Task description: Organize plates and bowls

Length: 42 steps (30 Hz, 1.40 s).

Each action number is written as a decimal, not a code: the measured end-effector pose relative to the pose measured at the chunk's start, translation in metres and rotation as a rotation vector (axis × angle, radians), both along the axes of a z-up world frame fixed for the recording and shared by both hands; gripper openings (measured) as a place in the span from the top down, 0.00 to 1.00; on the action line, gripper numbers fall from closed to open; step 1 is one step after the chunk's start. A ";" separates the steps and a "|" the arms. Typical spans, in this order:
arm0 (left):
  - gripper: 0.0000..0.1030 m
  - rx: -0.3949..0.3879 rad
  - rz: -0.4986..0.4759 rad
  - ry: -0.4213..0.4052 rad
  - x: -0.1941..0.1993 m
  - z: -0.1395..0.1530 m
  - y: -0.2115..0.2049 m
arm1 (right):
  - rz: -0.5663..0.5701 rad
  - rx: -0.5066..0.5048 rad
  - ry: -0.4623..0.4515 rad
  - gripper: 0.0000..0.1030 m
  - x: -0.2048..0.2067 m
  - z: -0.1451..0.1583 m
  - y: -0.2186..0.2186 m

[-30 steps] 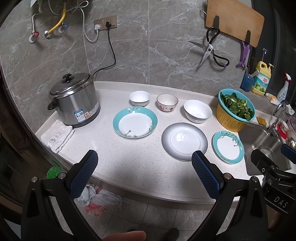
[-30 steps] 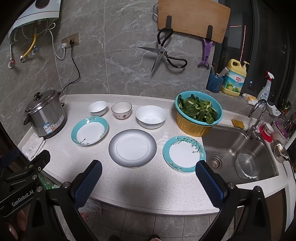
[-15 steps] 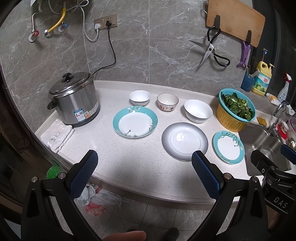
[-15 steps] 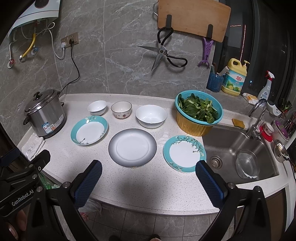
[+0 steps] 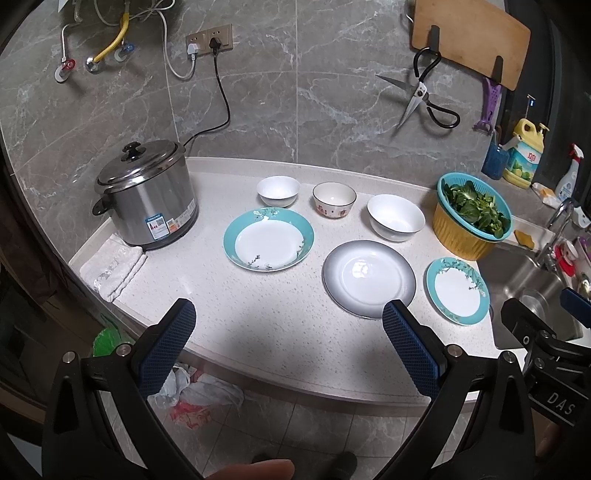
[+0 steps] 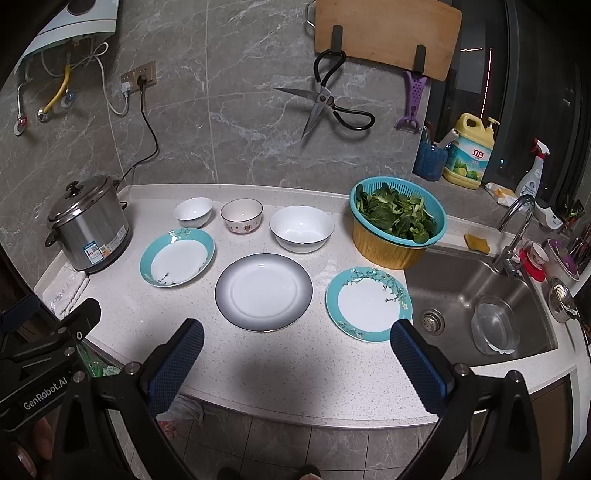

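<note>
Home kitchen. Speckled worktop (image 6: 258, 354) against marble-tiled wall; steel sink (image 6: 461, 291) with tap (image 6: 513, 229); rice cooker (image 6: 88, 232) plugged in; scissors (image 6: 328, 107) and chopping board (image 6: 384, 33) hung up; greens in colander (image 6: 399, 218).

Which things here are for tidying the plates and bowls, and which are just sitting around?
For the job: big teal plate, grey plate, small teal plate, small white bowl, patterned bowl, big white bowl.

Just sitting around: rice cooker, basket of greens, scissors, cutting board, towel.
</note>
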<state>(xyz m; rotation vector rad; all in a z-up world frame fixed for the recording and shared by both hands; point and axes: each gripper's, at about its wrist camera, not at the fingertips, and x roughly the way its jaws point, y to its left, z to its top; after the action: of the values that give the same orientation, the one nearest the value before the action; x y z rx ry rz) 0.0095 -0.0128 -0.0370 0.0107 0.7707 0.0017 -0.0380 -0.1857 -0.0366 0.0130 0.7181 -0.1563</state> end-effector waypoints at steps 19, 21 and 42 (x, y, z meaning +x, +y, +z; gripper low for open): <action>0.02 -0.216 0.044 0.296 0.042 -0.126 -0.016 | 0.132 0.240 0.123 0.00 0.034 -0.057 -0.075; 0.02 -0.297 0.031 0.299 0.045 -0.144 -0.014 | 0.142 0.315 0.129 0.00 0.043 -0.067 -0.091; 0.02 -0.392 -0.222 0.613 0.265 -0.258 -0.013 | 0.291 0.613 0.242 0.00 0.217 -0.143 -0.106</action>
<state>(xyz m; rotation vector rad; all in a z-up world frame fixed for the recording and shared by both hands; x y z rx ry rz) 0.2748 -0.0261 -0.2952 -0.2874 1.3683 -0.3786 0.1793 -0.2913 -0.1798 0.4797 0.9778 0.3506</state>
